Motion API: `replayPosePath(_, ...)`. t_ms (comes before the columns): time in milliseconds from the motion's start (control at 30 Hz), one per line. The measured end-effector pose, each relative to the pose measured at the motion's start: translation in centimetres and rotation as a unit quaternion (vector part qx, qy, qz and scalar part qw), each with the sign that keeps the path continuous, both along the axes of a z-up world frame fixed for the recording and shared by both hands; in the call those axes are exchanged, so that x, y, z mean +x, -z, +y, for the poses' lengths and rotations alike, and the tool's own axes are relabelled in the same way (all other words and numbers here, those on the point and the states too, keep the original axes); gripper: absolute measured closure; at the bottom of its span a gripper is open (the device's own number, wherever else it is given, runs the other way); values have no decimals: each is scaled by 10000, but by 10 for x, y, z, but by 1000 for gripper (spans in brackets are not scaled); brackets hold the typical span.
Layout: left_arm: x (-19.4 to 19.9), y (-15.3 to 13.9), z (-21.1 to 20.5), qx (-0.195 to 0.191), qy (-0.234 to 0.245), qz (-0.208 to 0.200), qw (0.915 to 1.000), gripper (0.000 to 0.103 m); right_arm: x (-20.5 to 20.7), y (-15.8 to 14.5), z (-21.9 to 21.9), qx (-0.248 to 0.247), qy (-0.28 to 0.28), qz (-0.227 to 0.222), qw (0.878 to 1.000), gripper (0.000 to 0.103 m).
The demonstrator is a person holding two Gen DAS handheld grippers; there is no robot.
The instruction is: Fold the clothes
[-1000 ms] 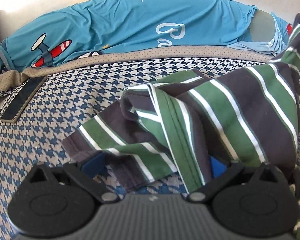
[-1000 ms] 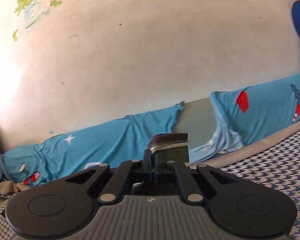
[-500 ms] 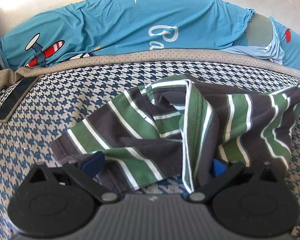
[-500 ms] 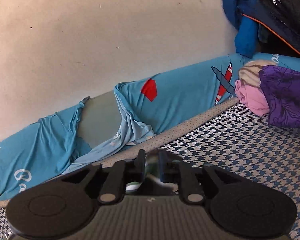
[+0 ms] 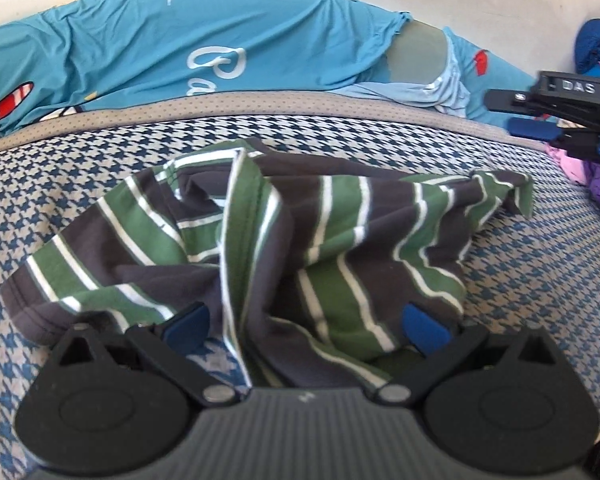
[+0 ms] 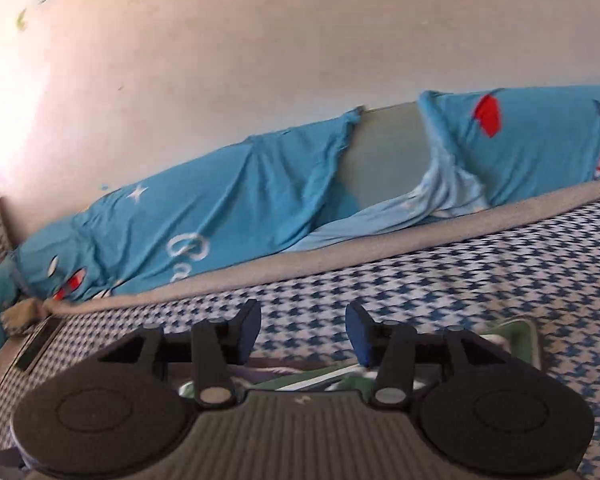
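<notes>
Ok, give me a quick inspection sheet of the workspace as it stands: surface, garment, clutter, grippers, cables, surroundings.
Surface: blue-and-white houndstooth bed cover, tan border at the far edge.
Job's things: green-striped shirt lying crumpled on the cover, not folded.
Clutter: dark flat device near the bed's edge; pink and purple clothes at the far right.
Grippers: left gripper open, fingers spread with shirt fabric between them; right gripper open, holding nothing, above the shirt.
Cables: nothing seen.
Surroundings: pale wall; blue printed sheet along its base.
</notes>
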State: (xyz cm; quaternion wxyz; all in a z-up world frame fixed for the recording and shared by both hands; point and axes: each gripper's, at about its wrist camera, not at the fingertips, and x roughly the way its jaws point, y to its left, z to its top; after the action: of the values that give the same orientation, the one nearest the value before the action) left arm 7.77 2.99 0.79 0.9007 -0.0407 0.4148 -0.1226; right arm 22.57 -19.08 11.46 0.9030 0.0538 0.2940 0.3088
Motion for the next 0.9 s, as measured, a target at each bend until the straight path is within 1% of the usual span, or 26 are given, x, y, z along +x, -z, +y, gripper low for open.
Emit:
replayPosePath(67, -4, -1, -3, -72, 187, -18, 9998, 0, -6, 5, 22, 61, -584, 134, 9982, 57)
replayPosePath(133, -7, -2, -6, -142, 373, -36, 9992, 0, -10, 11, 44, 74, -1045, 319, 9940, 57)
replayPosePath(267, -15, -4, -5, -37, 556, -29, 9984, 0, -18, 24, 82, -56, -1588, 488, 9861, 57)
replayPosePath(400, -21, -2, 1, 152, 530, 41, 9985, 0, -21, 35, 110, -213, -1818, 587, 9814, 57)
replayPosePath(567, -24, 1, 12, 158, 460, 167, 9987, 0, -25, 45, 131, -260, -1964, 629, 9782, 57)
replayPosePath(733, -25, 0, 17, 174, 430, 207, 9987, 0, -31, 54, 150, -493, -1957, 530, 9780, 57)
replayPosePath(800, -26, 0, 18, 176, 422, 220, 9987, 0, -32, 58, 154, -592, -1936, 521, 9779, 67)
replayPosePath(833, -26, 0, 19, 177, 418, 227, 9987, 0, -33, 59, 155, -621, -1935, 517, 9778, 81)
replayPosePath(867, -26, 0, 18, 185, 414, 230, 9987, 0, -34, 61, 155, -650, -1934, 513, 9776, 86)
replayPosePath(900, -25, 0, 18, 192, 410, 233, 9987, 0, -35, 60, 154, -652, -1925, 480, 9779, 88)
